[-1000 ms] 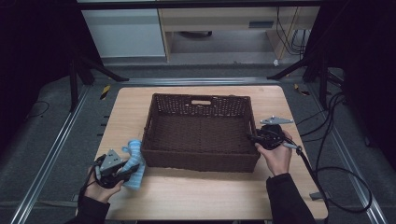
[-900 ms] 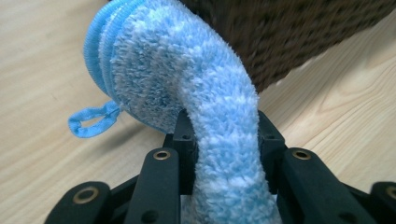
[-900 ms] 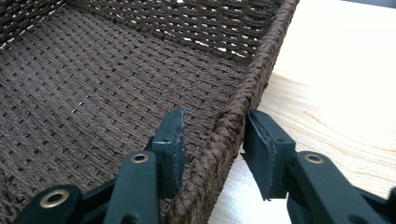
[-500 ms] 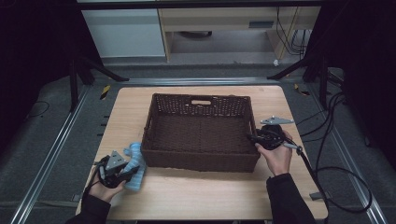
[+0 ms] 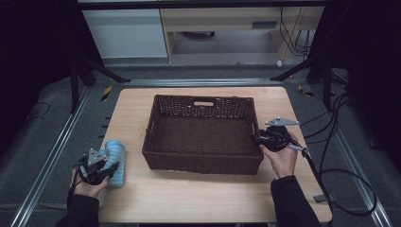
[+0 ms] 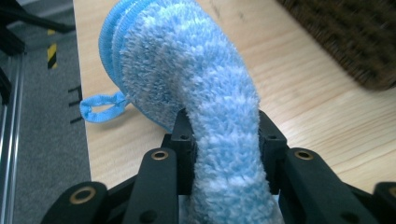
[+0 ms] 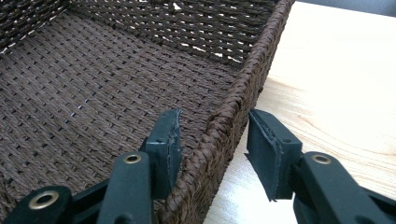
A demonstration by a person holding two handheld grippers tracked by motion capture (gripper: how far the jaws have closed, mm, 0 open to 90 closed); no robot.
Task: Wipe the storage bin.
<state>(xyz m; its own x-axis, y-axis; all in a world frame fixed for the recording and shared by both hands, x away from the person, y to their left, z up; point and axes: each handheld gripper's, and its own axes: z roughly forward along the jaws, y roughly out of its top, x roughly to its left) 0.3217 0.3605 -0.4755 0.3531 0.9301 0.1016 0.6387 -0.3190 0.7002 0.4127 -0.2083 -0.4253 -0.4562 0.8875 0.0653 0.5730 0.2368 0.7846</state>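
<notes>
Sliding nearer, left gripper (image 5: 106,171), blue mitt (image 5: 115,160)

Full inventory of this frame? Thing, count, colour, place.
basket: 1, dark brown woven, middle of the table, nothing inside
cloth: 1, light blue, fluffy, with a small loop, near left of the table
table: 1, light wood
cabinet: 1, white, on the floor beyond the table
left gripper: 1, black, jaws closed on the cloth, have just been easing open
right gripper: 1, black, jaws either side of the basket's right rim, outer pad clear of it, have just been opening
hands: 2, dark sleeves, near edge
</notes>
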